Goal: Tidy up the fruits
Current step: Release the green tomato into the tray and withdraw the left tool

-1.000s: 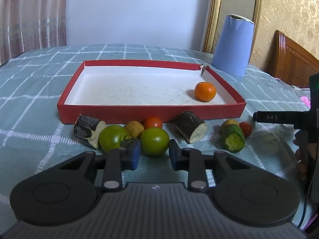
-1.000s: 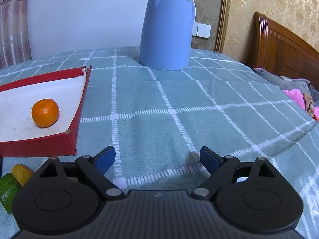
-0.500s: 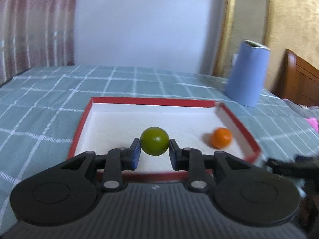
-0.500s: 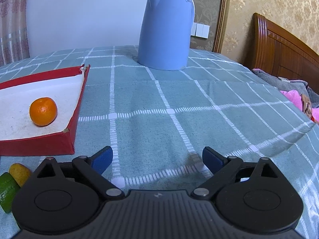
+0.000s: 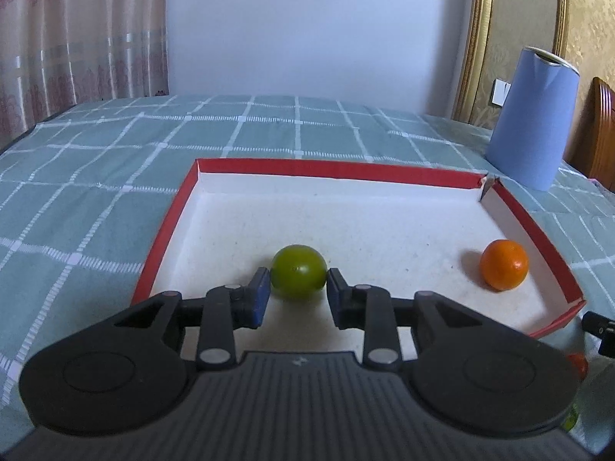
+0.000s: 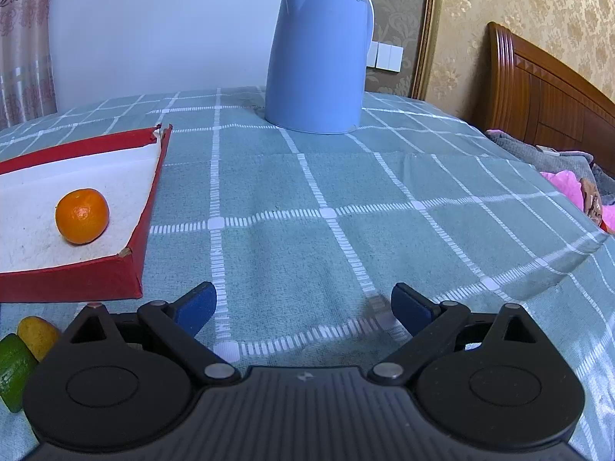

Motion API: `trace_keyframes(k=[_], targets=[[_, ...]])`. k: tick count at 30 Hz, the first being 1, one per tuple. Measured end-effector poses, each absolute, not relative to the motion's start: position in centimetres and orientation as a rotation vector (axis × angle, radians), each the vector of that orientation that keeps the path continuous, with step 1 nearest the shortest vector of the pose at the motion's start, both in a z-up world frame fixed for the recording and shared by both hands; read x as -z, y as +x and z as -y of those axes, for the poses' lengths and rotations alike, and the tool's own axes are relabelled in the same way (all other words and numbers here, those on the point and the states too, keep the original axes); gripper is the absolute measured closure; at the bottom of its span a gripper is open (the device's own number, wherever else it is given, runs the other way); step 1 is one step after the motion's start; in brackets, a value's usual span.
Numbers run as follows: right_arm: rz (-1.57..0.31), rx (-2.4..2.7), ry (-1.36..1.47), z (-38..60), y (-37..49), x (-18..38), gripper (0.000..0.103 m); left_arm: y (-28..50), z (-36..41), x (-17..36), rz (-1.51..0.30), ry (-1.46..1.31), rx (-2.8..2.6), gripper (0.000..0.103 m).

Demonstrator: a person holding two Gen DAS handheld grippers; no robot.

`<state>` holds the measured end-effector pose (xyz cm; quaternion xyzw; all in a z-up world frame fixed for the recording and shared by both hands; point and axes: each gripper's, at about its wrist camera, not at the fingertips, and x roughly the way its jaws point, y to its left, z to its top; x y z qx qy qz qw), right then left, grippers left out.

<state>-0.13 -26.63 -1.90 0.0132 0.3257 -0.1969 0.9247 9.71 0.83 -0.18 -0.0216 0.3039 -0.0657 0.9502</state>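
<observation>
My left gripper (image 5: 298, 290) is shut on a green tomato (image 5: 299, 272) and holds it low over the white floor of the red tray (image 5: 338, 168), near its front middle. An orange (image 5: 504, 264) lies in the tray's right front corner; it also shows in the right wrist view (image 6: 82, 215). My right gripper (image 6: 303, 309) is open and empty, above the checked cloth to the right of the tray (image 6: 140, 226). A yellow fruit (image 6: 37, 335) and a green cucumber piece (image 6: 13, 370) lie in front of the tray at the left edge.
A tall blue kettle (image 6: 319, 50) stands at the back right of the bed; it shows in the left wrist view (image 5: 532, 117) too. A wooden headboard (image 6: 553, 88) and pink and grey clothes (image 6: 569, 180) lie at the right. A small red fruit (image 5: 577, 363) peeks out at the right edge.
My left gripper closed on the green tomato, lifted it from the row in front of the tray and carried it forward over the tray, then lower. The right gripper barely moved.
</observation>
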Motion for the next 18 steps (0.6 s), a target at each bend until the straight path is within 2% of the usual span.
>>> trace_keyframes(k=[4, 6, 13, 18], targets=[[-0.669, 0.404, 0.027, 26.6, -0.1, 1.9, 0.004, 9.7, -0.5, 0.5, -0.629, -0.017, 0.133, 0.062], [-0.669, 0.403, 0.030, 26.7, -0.1, 1.9, 0.004, 9.3, -0.9, 0.3, -0.624, -0.034, 0.139, 0.060], [-0.671, 0.398, 0.045, 27.0, -0.2, 1.9, 0.004, 5.3, -3.8, -0.9, -0.550, -0.101, 0.141, 0.036], [-0.672, 0.399, 0.045, 27.0, -0.2, 1.9, 0.004, 2.6, -4.6, -0.9, -0.487, -0.014, 0.098, 0.029]])
